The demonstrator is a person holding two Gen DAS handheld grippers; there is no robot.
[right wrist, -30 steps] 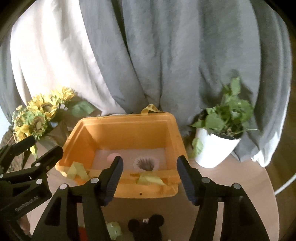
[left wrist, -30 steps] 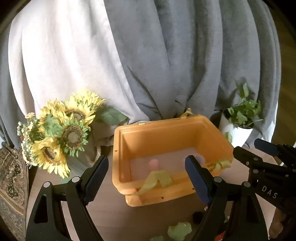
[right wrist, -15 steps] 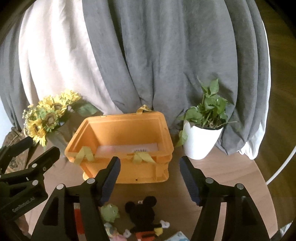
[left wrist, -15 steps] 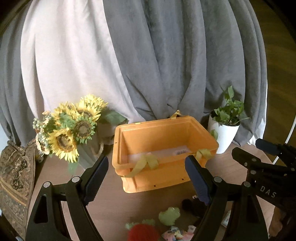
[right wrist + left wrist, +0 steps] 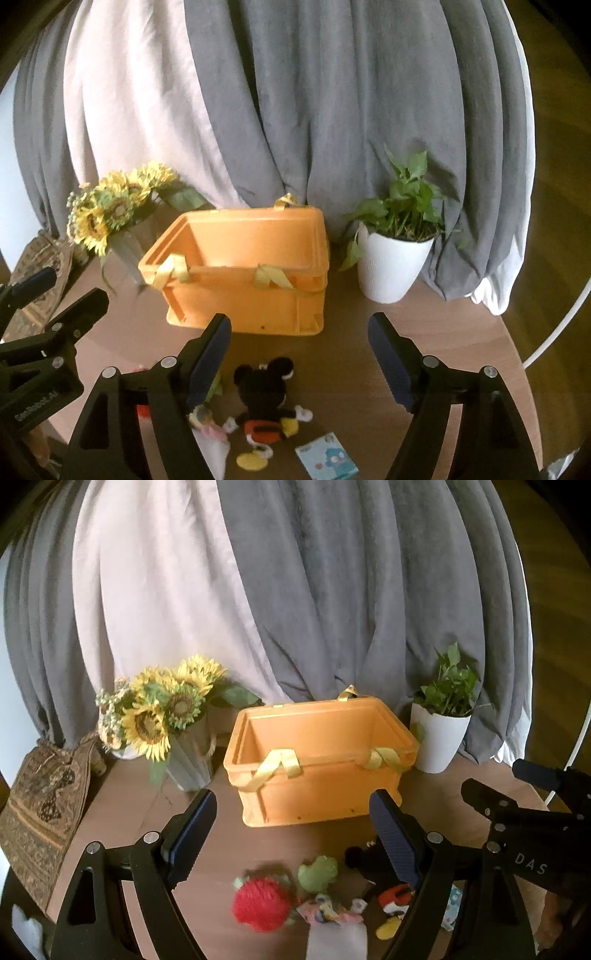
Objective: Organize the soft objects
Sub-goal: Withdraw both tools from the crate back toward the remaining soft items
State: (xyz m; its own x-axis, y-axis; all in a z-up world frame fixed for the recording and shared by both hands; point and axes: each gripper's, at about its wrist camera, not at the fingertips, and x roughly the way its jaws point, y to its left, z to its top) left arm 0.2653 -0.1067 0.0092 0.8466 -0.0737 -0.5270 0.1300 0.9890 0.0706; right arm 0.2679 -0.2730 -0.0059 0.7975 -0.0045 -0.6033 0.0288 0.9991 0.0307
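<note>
An orange plastic bin (image 5: 321,771) (image 5: 247,280) with yellow ribbon handles stands on the round wooden table (image 5: 461,354). In front of it lie soft toys: a red fuzzy strawberry (image 5: 262,904), a green plush (image 5: 317,873), a black mouse doll (image 5: 266,398) (image 5: 369,860) and a small pastel toy (image 5: 328,912). My left gripper (image 5: 295,834) hangs open above the toys with nothing between its fingers. My right gripper (image 5: 299,354) is over the mouse doll, its jaws opening and empty.
A sunflower bouquet in a vase (image 5: 162,716) (image 5: 110,214) stands left of the bin. A white potted plant (image 5: 439,727) (image 5: 395,254) stands to its right. Grey and white curtains (image 5: 295,590) hang behind. A patterned cloth (image 5: 37,812) lies at the left edge, a small card (image 5: 327,461) near the front.
Both grippers have pulled back from over the bin, so the bin looks smaller and the toys on the table have come into view. The right jaws have spread wider.
</note>
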